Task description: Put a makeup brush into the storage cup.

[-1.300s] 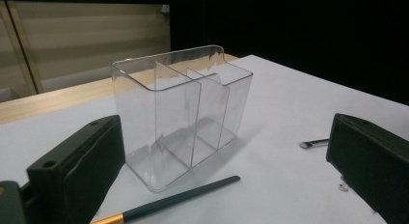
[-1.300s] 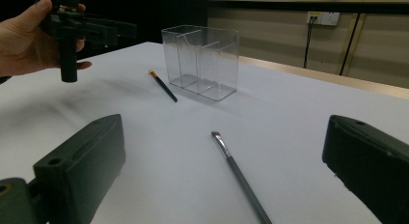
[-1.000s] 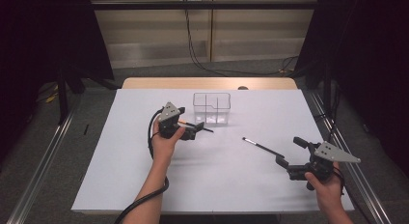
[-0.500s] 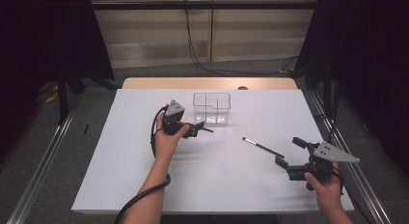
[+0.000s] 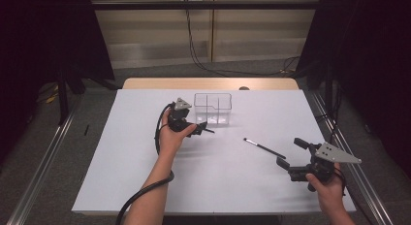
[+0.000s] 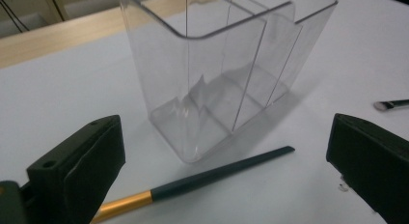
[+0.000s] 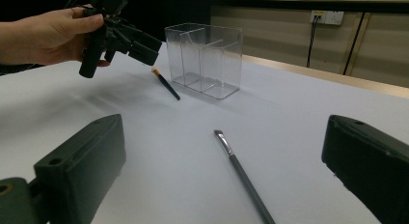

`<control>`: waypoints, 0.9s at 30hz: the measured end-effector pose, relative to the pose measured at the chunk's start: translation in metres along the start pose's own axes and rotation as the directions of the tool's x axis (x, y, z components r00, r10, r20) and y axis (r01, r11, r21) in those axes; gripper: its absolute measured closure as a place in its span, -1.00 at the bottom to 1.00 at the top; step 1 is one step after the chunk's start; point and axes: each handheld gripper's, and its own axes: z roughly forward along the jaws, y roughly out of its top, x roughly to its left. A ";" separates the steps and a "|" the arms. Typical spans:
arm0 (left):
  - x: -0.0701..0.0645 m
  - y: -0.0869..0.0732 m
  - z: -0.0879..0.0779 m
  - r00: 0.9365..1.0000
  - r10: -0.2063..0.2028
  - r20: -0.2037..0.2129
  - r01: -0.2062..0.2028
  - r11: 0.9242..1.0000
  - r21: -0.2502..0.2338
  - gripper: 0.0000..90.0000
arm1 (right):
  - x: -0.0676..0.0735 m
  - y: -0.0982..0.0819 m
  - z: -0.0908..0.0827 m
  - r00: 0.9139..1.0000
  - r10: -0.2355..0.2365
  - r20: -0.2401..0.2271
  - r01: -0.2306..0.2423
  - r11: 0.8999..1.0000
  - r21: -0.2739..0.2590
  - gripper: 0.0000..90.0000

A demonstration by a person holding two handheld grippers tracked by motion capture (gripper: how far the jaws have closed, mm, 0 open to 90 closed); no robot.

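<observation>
The table (image 5: 145,186), covered in white, carries everything here. On it, just ahead of the left gripper (image 6: 226,175), stands the clear box (image 6: 226,69), upright, split by thin walls into compartments; from the high view it sits just beyond and to the right of that gripper's tips (image 5: 199,128). The box's near bottom corner lies between the two left fingers as the left gripper view sees it, a little past them.

The left gripper is held in the person's left hand (image 5: 170,137), above the table, its jaws spread wide with nothing between the pads. One finger (image 6: 82,171) rises at the lower left of its view, the other at the lower right edge.

The right gripper (image 5: 291,159) is gripped by the right hand (image 5: 329,186) near the table's right edge, well apart from the box. Its jaws are also wide apart and hold nothing; one finger (image 7: 79,173) stands at the lower left of the right gripper view.

A dark brush (image 6: 193,183) with a gold band lies flat on the table between the left fingers, just short of the box and close beside its base, whether touching I cannot tell. A second brush (image 7: 243,178), grey and thin with a pale tip, lies flat between the right fingers, its tip pointing away from them toward the box; its pale tip also shows just past the left gripper's right finger (image 6: 390,105).
</observation>
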 end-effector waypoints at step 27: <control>0.005 0.018 0.013 0.998 0.017 0.058 -0.030 0.972 0.235 -1.00 | -0.002 -0.001 0.000 1.000 0.004 -0.004 -0.004 1.000 0.002 -0.97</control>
